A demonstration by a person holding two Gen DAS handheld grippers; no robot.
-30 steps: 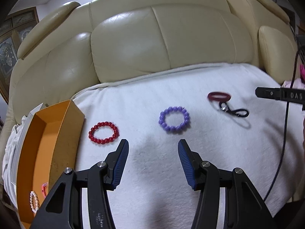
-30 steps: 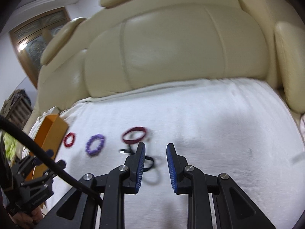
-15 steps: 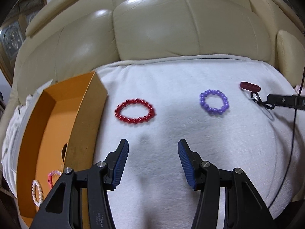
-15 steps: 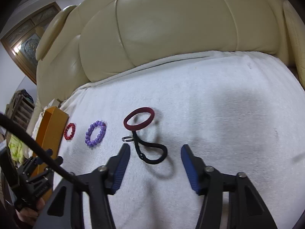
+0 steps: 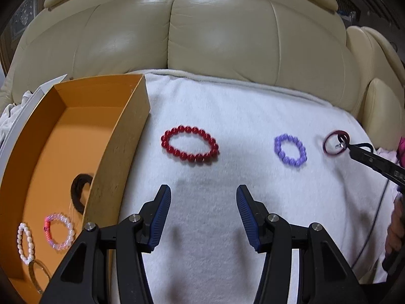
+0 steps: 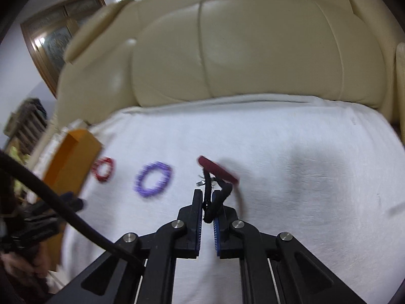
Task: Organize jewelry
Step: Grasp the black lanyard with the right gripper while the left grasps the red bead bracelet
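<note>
Left wrist view: the left gripper (image 5: 203, 212) hovers with jaws spread and nothing between them, short of the red glossy-bead bracelet (image 5: 189, 144) lying flat on the white fleece blanket (image 5: 227, 106). The open orange cardboard box (image 5: 119, 131) sits just left of it, already holding several pieces. The lilac bead bracelet (image 5: 290, 150) lies further right.

Right wrist view: the right gripper (image 6: 207, 196) has just closed, pinching the black cord loop (image 6: 220, 195) attached to the dark red ring (image 6: 217, 169).

Judgement: pick-up of the corded ring is in hand; next, lift and carry it to the box without the ring snagging the fleece.
</note>
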